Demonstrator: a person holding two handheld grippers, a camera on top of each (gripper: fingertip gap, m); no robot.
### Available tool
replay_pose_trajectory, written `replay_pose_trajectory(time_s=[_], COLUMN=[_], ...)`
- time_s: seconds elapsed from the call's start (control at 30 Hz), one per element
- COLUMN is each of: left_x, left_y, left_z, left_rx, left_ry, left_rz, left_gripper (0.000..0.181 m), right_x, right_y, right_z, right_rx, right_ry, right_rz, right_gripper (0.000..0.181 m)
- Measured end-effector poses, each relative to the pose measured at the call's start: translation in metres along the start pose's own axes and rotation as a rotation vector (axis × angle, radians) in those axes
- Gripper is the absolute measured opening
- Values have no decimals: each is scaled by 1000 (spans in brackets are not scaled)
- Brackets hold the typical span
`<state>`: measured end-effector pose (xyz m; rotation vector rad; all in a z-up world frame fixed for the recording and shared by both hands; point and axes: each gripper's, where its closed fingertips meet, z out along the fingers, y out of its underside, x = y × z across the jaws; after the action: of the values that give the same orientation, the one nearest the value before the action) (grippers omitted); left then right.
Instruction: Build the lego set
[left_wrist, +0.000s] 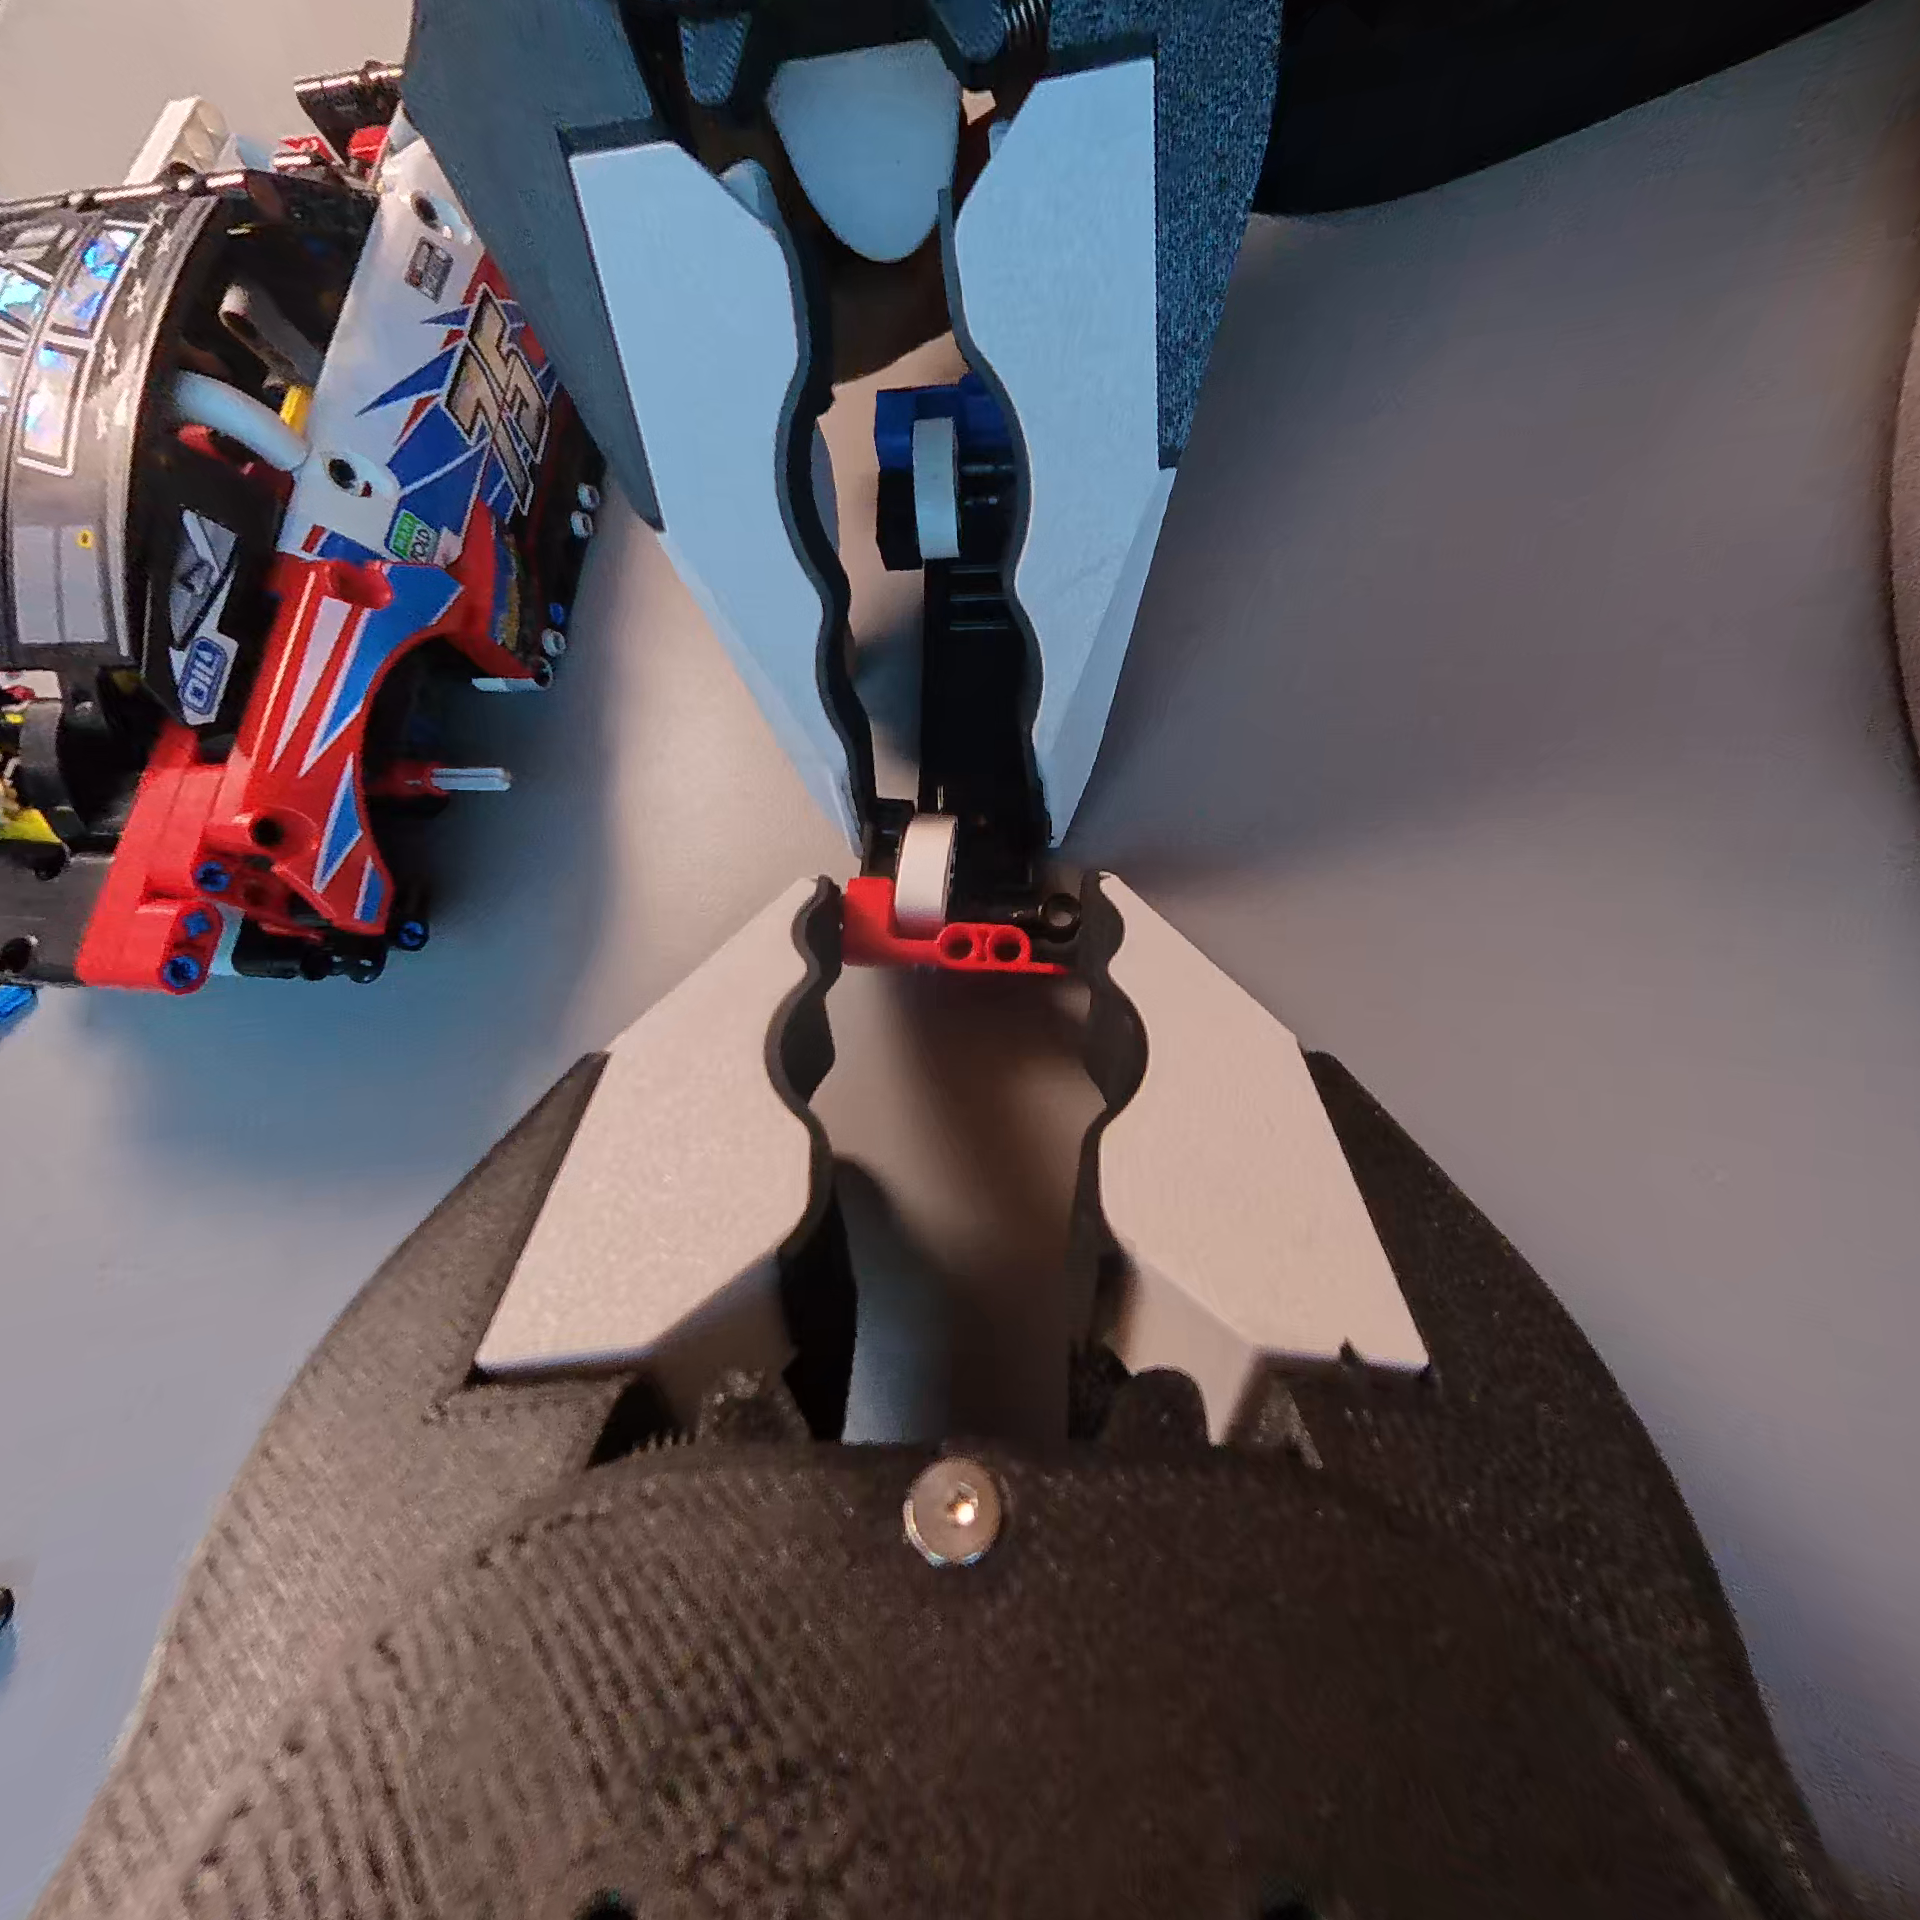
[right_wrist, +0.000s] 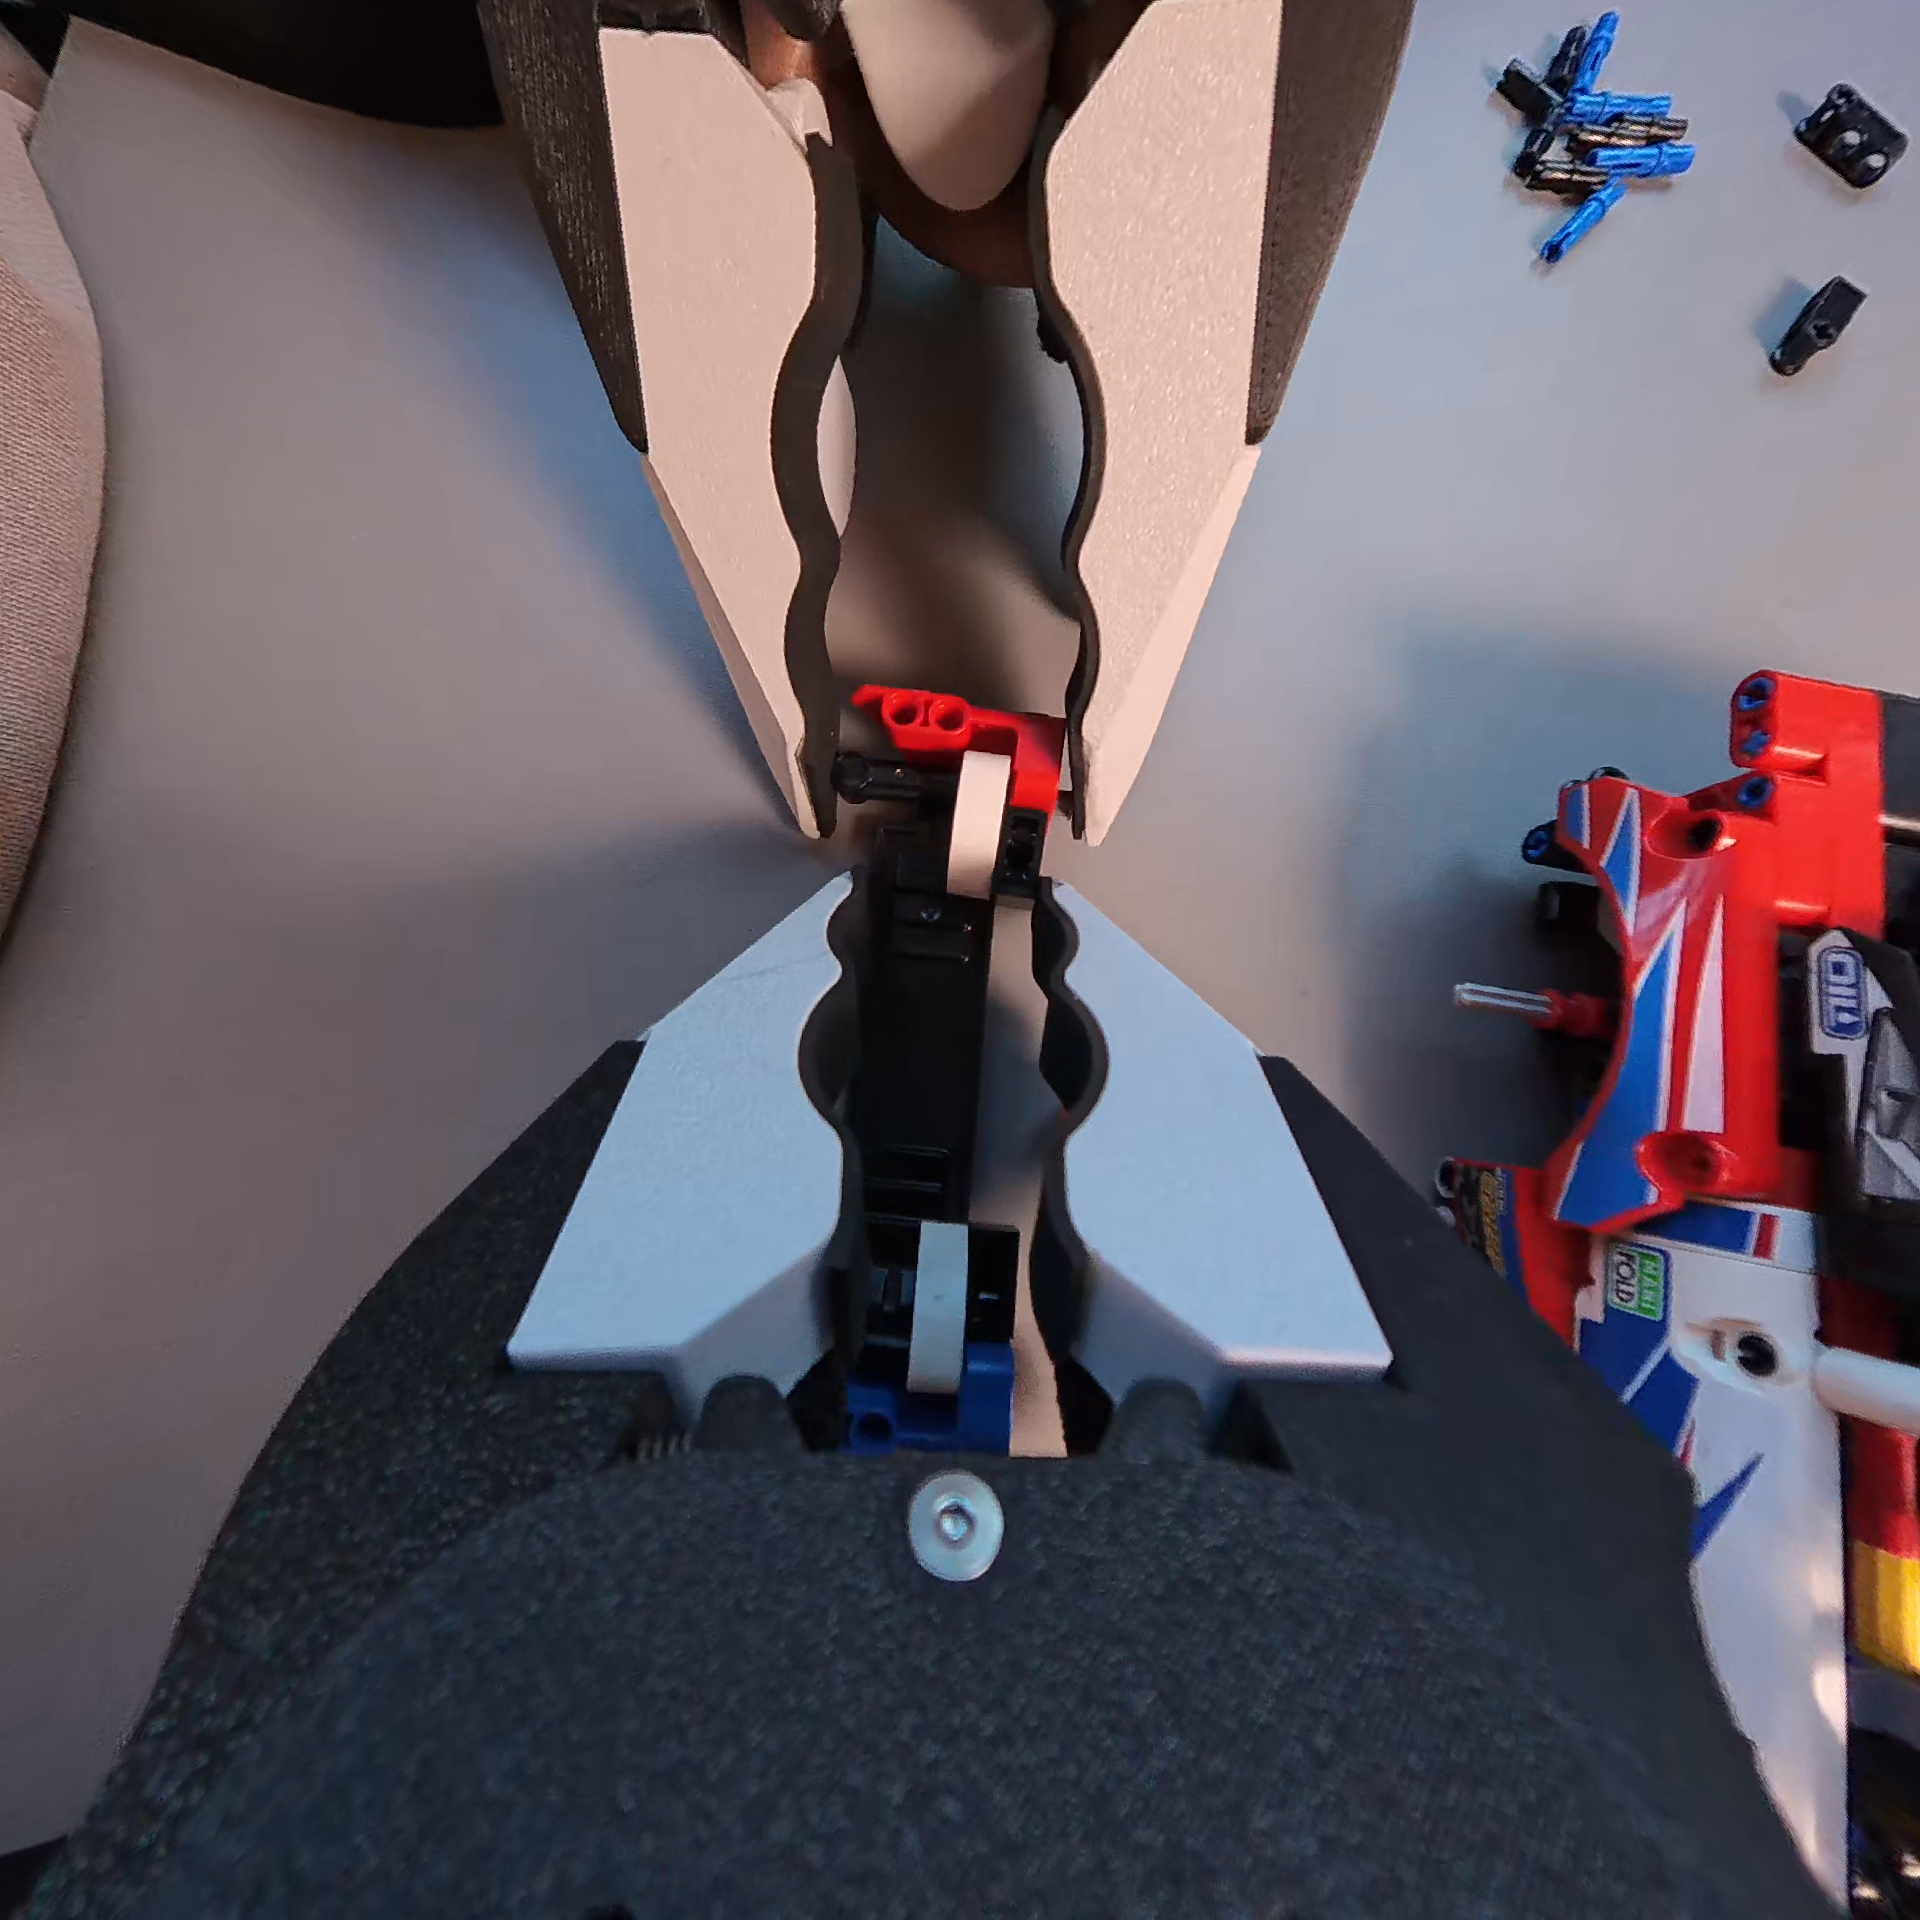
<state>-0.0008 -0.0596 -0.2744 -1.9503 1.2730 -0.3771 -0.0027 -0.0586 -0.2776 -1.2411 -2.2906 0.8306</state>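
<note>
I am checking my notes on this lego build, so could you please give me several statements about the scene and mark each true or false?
1. The left gripper and the right gripper face each other tip to tip. True.
2. The black sub-assembly lies between the right gripper's fingers. True.
3. The left gripper closes on the sub-assembly's blue end. False: it is at the red end.
4. The loose blue and black pins lie inside the red, white and blue car model. False: they lie apart on the table.
</note>
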Motion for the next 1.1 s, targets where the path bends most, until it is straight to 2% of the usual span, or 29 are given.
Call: replay_pose_trajectory(time_s=[0.43, 0.6, 0.7, 1.1], left_x=[0, 3, 3, 3], left_y=[1, -1, -2, 0], left_z=[0, 1, 2, 0], left_rx=[-33, -16, -13, -30], left_ry=[-3, 9, 14, 10], left_rz=[-14, -18, -29, -60], left_gripper=[44, 44, 44, 44], right_x=[0, 1, -3, -2], right_y=[-1, -1, -2, -6], right_z=[0, -1, 0, 5], right_rx=[-11, -11, -5, -21], right_ry=[-8, 14, 6, -39], right_rz=[-19, -24, -52, -32], right_gripper=[29, 43, 32, 30])
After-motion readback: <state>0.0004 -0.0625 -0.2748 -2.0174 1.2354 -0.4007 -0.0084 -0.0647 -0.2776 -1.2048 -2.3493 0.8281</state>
